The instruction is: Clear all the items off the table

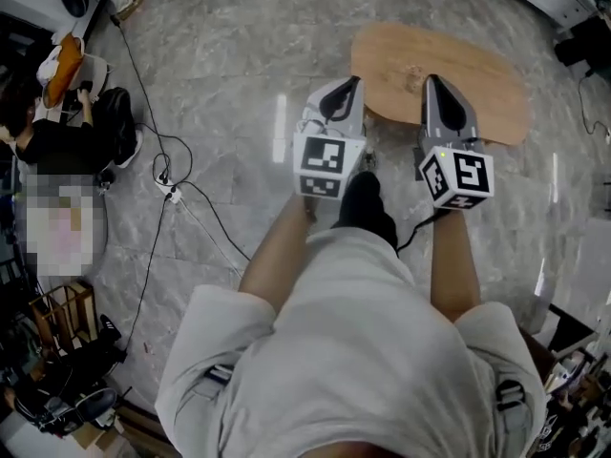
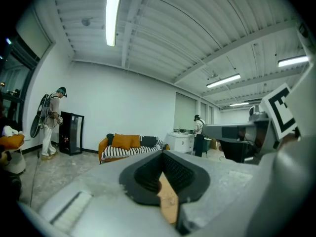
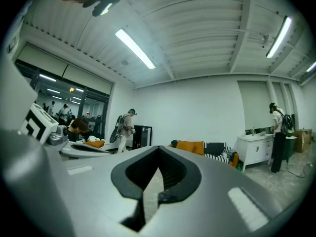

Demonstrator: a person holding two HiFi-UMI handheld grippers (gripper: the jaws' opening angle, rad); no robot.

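Note:
A low oval wooden table (image 1: 477, 89) stands on the marble floor just ahead of me. Only a small faint mark (image 1: 412, 71) shows on its top. My left gripper (image 1: 349, 88) hangs over the table's near left edge and my right gripper (image 1: 431, 86) over its near middle. Both point forward and slightly up. In the left gripper view the jaws (image 2: 162, 155) meet at their tips with nothing held, and a sliver of wooden table (image 2: 168, 204) shows below them. The right gripper (image 3: 158, 150) is likewise shut on nothing, with grey floor behind.
Cables and a power strip (image 1: 168, 189) trail across the floor at left, near a seated person (image 1: 57, 132). An orange and striped sofa (image 2: 129, 145), a white cabinet (image 2: 180, 141) and standing people (image 2: 49, 122) are farther off. My shoe (image 1: 367, 208) is below the grippers.

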